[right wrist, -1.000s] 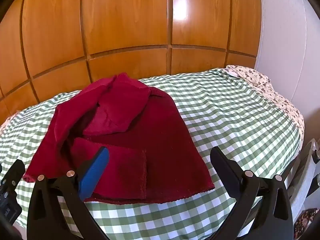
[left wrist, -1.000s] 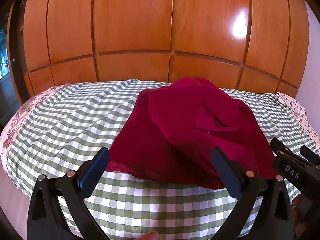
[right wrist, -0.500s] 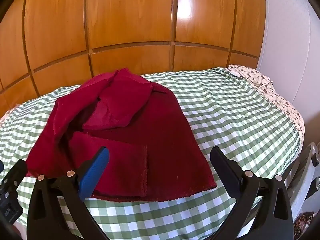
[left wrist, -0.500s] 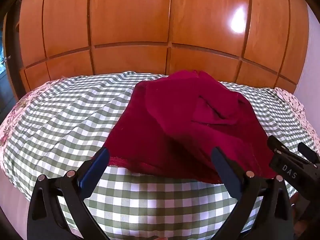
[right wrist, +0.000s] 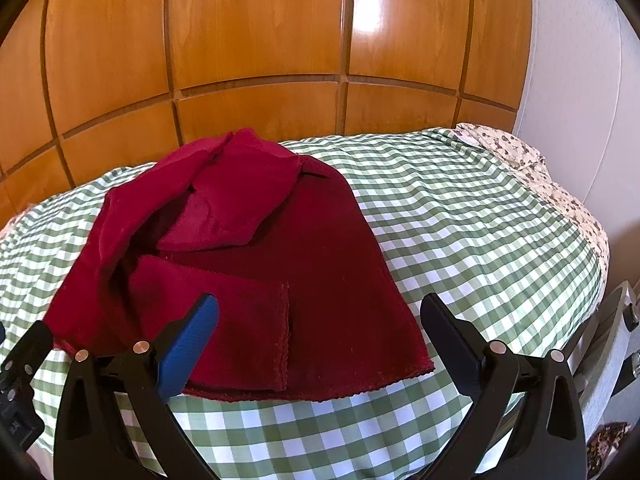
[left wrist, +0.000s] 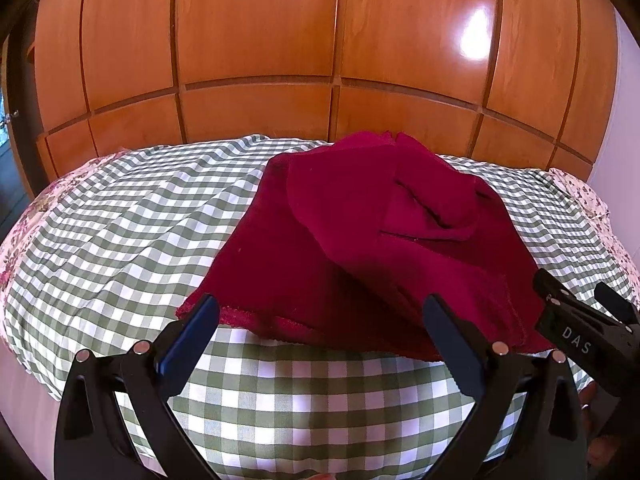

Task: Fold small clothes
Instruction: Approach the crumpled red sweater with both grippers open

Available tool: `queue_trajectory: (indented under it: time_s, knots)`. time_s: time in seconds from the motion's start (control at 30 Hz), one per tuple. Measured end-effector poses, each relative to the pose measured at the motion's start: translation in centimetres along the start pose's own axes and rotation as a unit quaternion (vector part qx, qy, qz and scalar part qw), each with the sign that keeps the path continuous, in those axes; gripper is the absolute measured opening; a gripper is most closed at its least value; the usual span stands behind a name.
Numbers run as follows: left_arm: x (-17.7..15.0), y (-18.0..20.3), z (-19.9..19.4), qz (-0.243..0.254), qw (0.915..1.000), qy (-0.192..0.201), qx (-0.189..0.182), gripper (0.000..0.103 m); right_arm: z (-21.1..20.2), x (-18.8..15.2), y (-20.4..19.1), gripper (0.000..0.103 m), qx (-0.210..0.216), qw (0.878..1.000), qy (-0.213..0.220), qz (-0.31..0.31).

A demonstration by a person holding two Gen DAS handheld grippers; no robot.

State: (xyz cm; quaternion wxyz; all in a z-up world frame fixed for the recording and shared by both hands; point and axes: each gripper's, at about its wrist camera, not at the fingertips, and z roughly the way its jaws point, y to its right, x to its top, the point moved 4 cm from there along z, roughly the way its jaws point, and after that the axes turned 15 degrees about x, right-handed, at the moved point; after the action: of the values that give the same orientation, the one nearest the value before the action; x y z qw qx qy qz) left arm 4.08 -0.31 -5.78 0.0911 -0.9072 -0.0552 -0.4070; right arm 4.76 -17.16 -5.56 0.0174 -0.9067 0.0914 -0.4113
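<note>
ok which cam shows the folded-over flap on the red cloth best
The right wrist view: the flap lies flat on top of the red cloth, its stitched edge plainly visible. In the left wrist view the cloth shows mainly its near hem and a rumpled top; that flap can't be made out.

Crumpled dark-red knit garment (left wrist: 360, 248) lies on the green-and-white checked bedspread (left wrist: 120, 232), near bed's front edge. Wooden panelled wardrobe (left wrist: 256, 52) behind bed. Left claw (left wrist: 320, 320) and right claw (right wrist: 320, 320) side by side before the garment's near hem.
</note>
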Motion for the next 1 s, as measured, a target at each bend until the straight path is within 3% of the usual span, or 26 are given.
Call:
queue_trajectory:
  time_s: [1.0]
  knots:
    - [-0.1,0.91,0.22,0.006,0.9999,-0.011,-0.011,0.101,0.8,-0.58,0.19,0.1,-0.002,1.0,-0.014,-0.003]
